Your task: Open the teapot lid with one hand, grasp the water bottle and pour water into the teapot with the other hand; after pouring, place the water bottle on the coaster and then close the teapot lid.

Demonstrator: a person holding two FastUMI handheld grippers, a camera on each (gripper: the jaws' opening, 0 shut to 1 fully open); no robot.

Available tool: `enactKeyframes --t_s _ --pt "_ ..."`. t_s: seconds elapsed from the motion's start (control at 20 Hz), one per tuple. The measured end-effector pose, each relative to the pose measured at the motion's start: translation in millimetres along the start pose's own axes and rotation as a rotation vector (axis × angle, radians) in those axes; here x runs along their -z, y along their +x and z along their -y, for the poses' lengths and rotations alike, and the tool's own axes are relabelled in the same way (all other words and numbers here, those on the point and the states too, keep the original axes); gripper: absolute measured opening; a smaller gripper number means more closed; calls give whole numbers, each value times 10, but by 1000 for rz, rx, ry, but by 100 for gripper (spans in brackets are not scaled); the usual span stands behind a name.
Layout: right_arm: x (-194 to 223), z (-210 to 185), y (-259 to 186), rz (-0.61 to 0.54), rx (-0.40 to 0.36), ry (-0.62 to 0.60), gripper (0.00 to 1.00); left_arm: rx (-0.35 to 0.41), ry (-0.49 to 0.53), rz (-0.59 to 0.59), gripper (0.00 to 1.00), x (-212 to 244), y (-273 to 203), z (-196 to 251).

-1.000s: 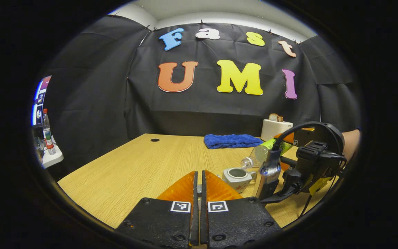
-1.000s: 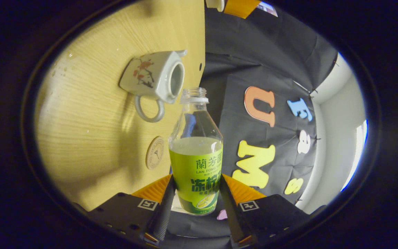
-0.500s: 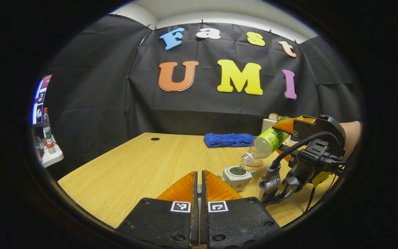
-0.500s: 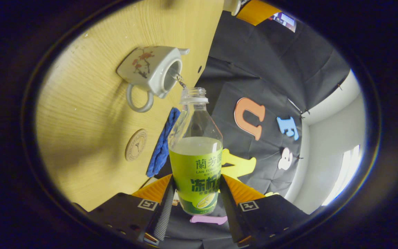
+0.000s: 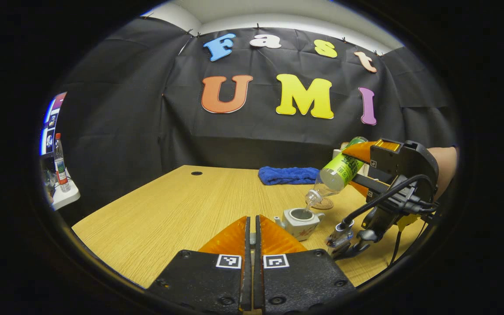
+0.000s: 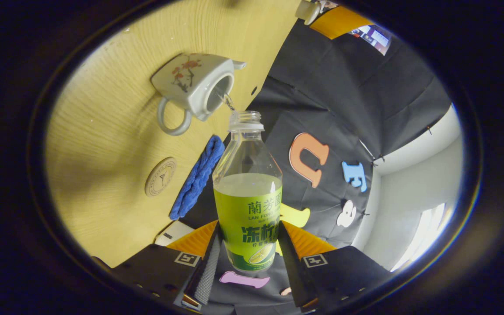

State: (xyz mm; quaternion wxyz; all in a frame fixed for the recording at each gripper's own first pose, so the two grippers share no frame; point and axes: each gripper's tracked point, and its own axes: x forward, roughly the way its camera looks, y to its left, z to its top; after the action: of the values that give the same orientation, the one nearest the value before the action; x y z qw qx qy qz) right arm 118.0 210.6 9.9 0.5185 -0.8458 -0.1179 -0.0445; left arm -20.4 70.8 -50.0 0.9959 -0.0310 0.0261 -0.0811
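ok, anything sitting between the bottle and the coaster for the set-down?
Nothing visible. The water bottle is tilted over the open teapot; the coaster lies bare on the table, apart from the teapot and beside the blue cloth, which doesn't cover it.

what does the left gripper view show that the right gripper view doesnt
Left gripper view: the right gripper seen from outside, a person's arm behind it, and a spare bottle on a side shelf.
Right gripper view: the teapot with its flower painting and ring handle, the water stream entering it, and the lid in the left gripper.
Shared: teapot, water bottle, coaster, blue towel, table.
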Motion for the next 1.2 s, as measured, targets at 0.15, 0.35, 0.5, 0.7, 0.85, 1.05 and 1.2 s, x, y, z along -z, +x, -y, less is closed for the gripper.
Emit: enactKeyframes --t_s 0.15,0.35,0.5,0.7,0.85,1.05,1.2 --pt "-32 51 10 18 18 -32 70 -3 3 -13 4 37 5 -20" --pt "-97 94 -34 36 30 -70 70 -9 3 -11 4 34 -10 -33" --pt "-131 151 -74 44 40 -109 70 -19 0 -20 4 59 -25 -62" --pt "-110 205 -54 41 53 -159 70 -29 13 -18 4 78 -17 -71" --pt "-160 272 -75 60 92 -193 71 -43 20 -25 4 109 -44 -96" --pt "-182 267 -121 59 120 -187 70 -31 20 -47 5 163 -83 -76" --pt "-184 278 -103 56 133 -183 71 -30 19 -47 5 168 -101 -99"
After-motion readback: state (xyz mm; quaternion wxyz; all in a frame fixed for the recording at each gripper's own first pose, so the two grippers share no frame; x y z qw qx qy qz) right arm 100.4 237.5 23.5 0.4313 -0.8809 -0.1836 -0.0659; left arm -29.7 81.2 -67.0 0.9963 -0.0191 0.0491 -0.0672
